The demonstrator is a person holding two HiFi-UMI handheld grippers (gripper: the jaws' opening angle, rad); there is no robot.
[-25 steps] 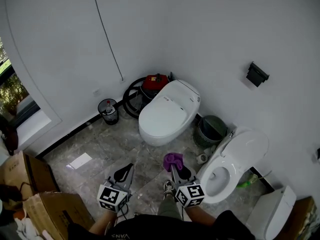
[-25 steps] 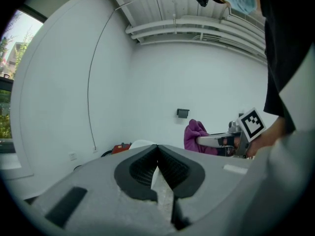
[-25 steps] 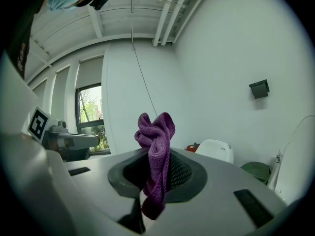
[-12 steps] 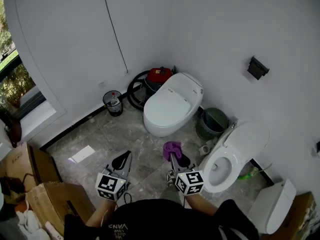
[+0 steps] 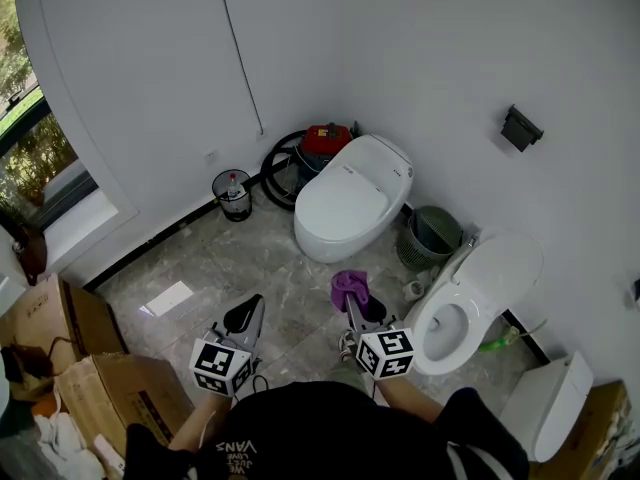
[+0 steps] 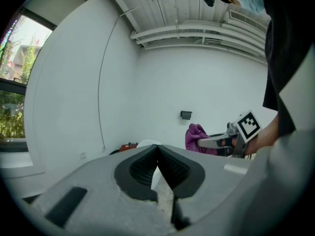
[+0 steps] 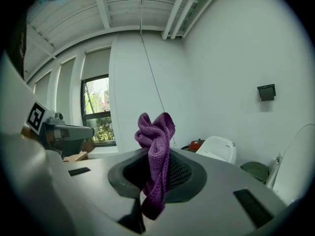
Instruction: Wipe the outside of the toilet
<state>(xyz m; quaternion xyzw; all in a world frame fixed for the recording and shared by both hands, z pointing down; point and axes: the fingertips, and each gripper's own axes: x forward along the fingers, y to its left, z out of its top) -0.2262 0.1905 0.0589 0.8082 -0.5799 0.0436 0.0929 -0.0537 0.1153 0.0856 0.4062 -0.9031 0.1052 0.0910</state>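
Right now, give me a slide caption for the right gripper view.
Right gripper shut on a purple cloth, with the closed white toilet ahead.

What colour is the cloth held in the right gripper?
Purple. The cloth shows best in the right gripper view.

Glossy white ceramic toilet (image 5: 345, 208), soft nubby purple cloth (image 7: 156, 141), polished marbled floor (image 5: 260, 268), matt cardboard box (image 5: 110, 398)

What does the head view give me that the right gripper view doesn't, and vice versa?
Head view only: the open toilet's bowl, the black bin, cardboard boxes. Right gripper view only: ceiling pipes, and the right gripper shut on the purple cloth. Both: that cloth, the closed toilet, the red vacuum.
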